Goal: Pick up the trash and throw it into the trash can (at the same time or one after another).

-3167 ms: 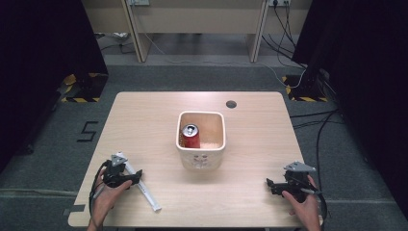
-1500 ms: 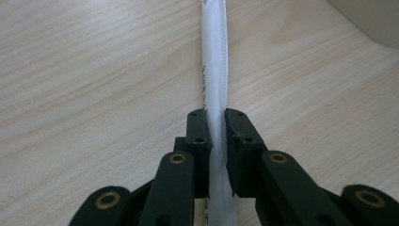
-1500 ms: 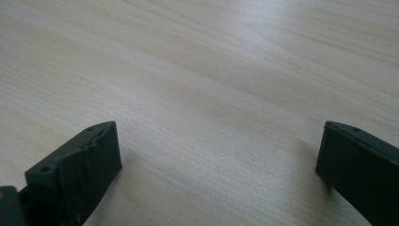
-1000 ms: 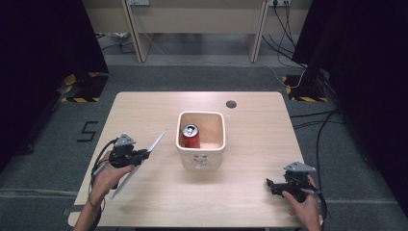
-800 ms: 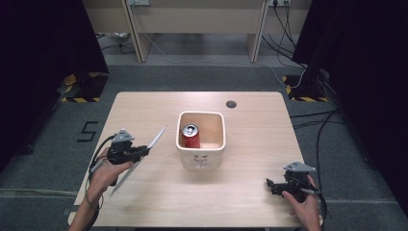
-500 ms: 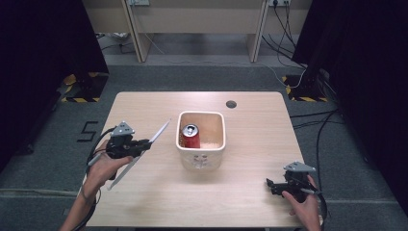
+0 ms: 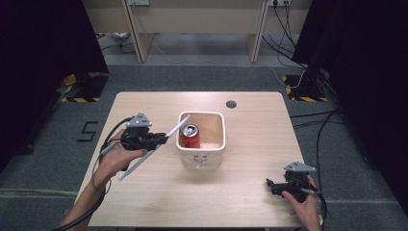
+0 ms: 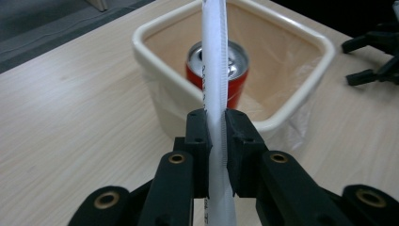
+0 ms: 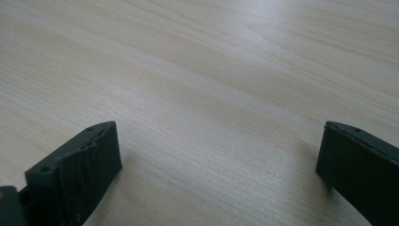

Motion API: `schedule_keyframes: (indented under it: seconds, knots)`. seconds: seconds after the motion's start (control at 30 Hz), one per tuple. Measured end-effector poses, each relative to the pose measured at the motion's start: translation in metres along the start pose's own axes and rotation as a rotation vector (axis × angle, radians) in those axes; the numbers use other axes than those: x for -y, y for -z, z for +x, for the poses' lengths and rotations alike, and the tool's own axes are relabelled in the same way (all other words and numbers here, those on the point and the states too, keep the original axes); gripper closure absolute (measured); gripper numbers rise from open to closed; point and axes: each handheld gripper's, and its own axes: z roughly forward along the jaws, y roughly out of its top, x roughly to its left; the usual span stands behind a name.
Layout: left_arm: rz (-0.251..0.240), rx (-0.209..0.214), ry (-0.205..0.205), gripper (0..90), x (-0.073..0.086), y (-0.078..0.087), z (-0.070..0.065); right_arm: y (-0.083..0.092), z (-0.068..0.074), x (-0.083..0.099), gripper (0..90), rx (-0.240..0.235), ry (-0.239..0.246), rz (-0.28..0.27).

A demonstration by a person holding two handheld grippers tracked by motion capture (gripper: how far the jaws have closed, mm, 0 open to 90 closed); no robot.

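A long white plastic strip (image 7: 159,142) (image 8: 215,89) is held off the table by my left gripper (image 7: 162,138) (image 8: 217,134), which is shut on it near its middle. The strip's upper end reaches over the left rim of a cream bin (image 7: 201,155) (image 8: 301,94) at the table's centre. A red drink can (image 7: 190,136) (image 8: 237,82) stands upright inside the bin. My right gripper (image 7: 270,185) (image 9: 216,165) rests low at the table's front right, open, with bare wood between its jaws.
The wooden table (image 7: 250,144) has a round dark cable hole (image 7: 231,104) at the back right. A thin plastic liner (image 8: 301,127) hangs over the bin's rim. Grey carpet and dark curtains surround the table.
My left gripper picked the white strip up from the front left of the table, lifted it and carried it right toward the bin. The right gripper stayed still.
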Motion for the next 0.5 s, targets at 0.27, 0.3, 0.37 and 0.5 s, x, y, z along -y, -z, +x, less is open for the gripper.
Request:
schedule_keyframes:
  seconds: [0.27, 0.3, 0.37, 0.5]
  knots:
    - [0.012, 0.019, -0.056, 79.5, -0.019, -0.010, -0.015, 0.000, 0.000, 0.000, 0.3, 0.000, 0.000, 0.000]
    - [0.014, 0.019, -0.061, 79.5, -0.021, -0.011, -0.016, 0.000, 0.000, 0.000, 0.3, 0.000, 0.000, 0.000]
    - [0.018, 0.025, -0.072, 79.5, -0.026, -0.015, -0.020, 0.000, 0.000, 0.000, 0.3, 0.000, 0.000, 0.000]
    - [0.028, 0.037, -0.081, 79.4, -0.031, -0.023, -0.024, 0.000, 0.000, 0.000, 0.3, 0.000, 0.000, 0.000]
